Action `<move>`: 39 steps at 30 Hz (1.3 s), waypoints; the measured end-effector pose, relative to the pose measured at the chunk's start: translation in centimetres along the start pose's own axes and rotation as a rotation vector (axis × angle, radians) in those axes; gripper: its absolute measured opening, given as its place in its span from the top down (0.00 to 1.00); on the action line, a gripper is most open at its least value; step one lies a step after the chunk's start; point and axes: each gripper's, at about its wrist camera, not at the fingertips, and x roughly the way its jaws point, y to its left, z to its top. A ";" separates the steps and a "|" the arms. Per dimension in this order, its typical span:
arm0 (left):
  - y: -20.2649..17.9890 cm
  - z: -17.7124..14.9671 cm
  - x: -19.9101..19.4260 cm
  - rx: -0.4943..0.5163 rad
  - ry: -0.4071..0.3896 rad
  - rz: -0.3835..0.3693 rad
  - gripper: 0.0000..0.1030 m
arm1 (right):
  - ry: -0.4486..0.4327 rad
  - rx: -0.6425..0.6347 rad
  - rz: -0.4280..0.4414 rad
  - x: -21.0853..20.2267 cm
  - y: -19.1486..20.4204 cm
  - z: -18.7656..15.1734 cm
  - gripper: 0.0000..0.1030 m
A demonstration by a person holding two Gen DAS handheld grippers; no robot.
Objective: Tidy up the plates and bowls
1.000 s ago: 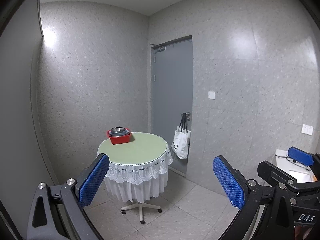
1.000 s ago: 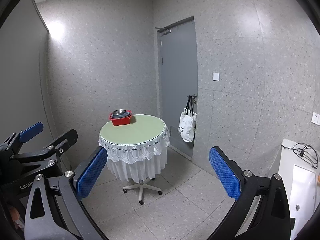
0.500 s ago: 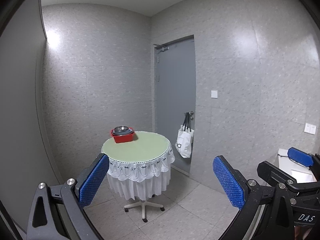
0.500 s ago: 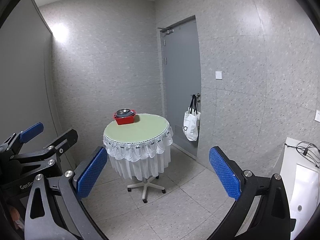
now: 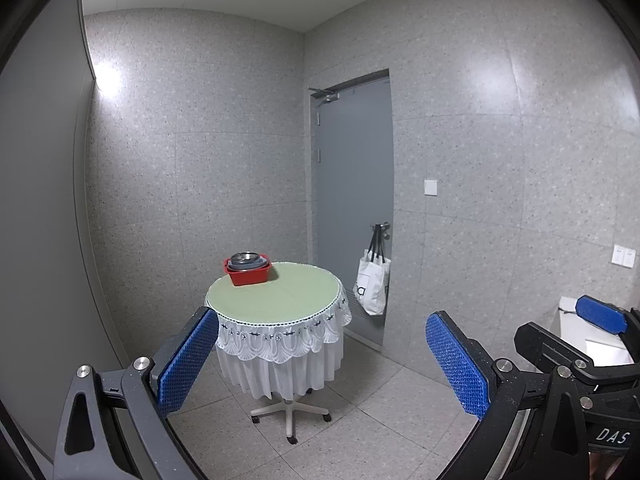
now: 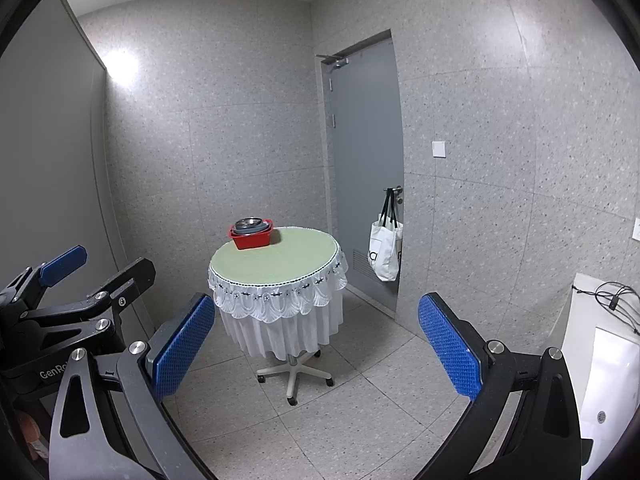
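Observation:
A red tub point(image 5: 249, 273) point(image 6: 252, 237) sits at the far left edge of a round table point(image 5: 280, 294) point(image 6: 280, 258) with a green top and white lace skirt. Grey dishes and a metal bowl point(image 5: 245, 258) point(image 6: 249, 224) are stacked inside the tub. My left gripper point(image 5: 322, 360) is open, far back from the table, nothing between its blue pads. My right gripper point(image 6: 316, 350) is open too, equally far away and empty. Each gripper also appears at the edge of the other's view: the right gripper point(image 5: 600, 316) and the left gripper point(image 6: 64, 260).
The table stands on a wheeled star base point(image 6: 294, 376) on a tiled floor. A grey door point(image 6: 366, 168) is behind it, with a white tote bag point(image 6: 385, 252) on its handle. A white counter with cables point(image 6: 600, 320) lies at the right.
Both views have shifted: the table and door now sit farther right and slightly higher in frame. Both grippers stay open and empty.

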 end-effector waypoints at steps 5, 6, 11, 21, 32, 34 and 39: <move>0.6 -0.3 0.2 -0.001 -0.001 -0.002 0.01 | -0.001 0.000 0.001 0.0 0.0 0.0 0.00; 0.7 -0.3 0.3 -0.001 -0.001 -0.001 0.01 | 0.000 0.000 0.001 0.1 0.1 0.0 0.00; 1.3 -0.6 0.6 -0.001 0.000 0.000 0.01 | 0.001 0.002 0.001 0.1 0.4 -0.1 0.00; 1.7 -0.7 0.8 -0.004 -0.002 0.000 0.01 | 0.002 0.003 0.004 0.4 0.9 -0.2 0.00; 2.2 -1.3 1.2 -0.005 -0.023 0.010 0.01 | 0.003 0.000 0.011 1.2 1.3 -0.2 0.00; 2.3 -1.4 1.3 -0.006 -0.022 0.009 0.01 | 0.004 0.000 0.012 1.3 1.5 -0.2 0.00; 2.5 -1.5 1.5 -0.006 -0.018 0.009 0.01 | 0.005 0.000 0.012 1.4 1.6 -0.3 0.00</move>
